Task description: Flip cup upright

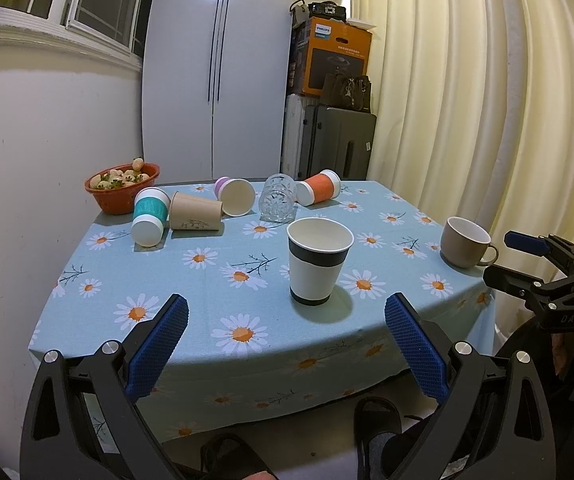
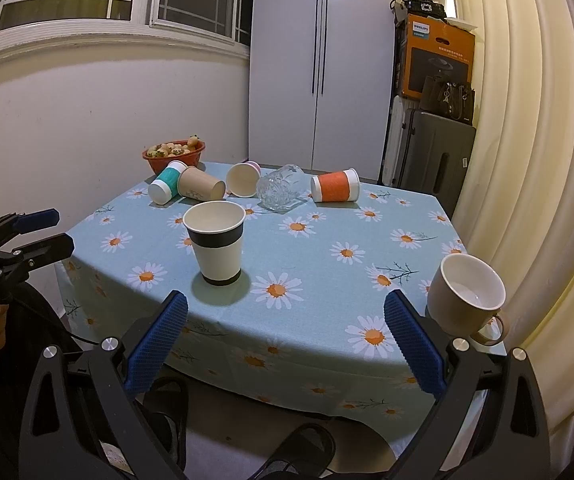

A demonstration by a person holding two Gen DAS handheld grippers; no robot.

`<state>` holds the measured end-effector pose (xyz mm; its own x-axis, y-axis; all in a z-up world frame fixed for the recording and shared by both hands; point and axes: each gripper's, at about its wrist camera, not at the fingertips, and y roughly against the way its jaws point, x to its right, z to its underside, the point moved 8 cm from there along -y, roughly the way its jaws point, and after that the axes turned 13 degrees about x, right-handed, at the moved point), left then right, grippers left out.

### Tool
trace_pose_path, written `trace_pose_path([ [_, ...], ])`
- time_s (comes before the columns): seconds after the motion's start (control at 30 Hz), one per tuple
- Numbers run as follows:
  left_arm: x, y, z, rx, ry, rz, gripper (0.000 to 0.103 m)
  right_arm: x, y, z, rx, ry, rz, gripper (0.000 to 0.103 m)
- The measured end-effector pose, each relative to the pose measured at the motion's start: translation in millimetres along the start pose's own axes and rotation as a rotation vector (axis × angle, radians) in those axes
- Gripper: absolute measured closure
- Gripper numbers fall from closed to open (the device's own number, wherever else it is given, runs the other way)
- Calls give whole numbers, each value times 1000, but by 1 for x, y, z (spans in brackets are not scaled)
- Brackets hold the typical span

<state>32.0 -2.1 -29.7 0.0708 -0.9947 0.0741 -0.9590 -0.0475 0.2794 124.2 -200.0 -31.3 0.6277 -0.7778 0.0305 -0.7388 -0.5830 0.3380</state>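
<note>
The black-banded white paper cup (image 1: 319, 260) stood upright near the table's (image 1: 191, 292) front edge. Both the left tool (image 1: 286, 316) and right tool (image 2: 286, 312) hung released, grasping nothing.

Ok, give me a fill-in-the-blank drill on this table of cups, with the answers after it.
1. The black-banded paper cup stands ____.
2. The glass tumbler lies between the orange-sleeved cup and the ____-rimmed cup.
3. The beige mug sits near the table's ____ edge.
4. The left gripper and the right gripper are both ____.

Missing words: upright; pink; right; open
</note>
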Motion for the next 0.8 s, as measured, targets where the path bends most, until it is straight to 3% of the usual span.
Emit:
trace_pose_path([
  [0.8,4,-2,2,-11,-16,-9,7,-3,-1,2,-1,11,-2,5],
])
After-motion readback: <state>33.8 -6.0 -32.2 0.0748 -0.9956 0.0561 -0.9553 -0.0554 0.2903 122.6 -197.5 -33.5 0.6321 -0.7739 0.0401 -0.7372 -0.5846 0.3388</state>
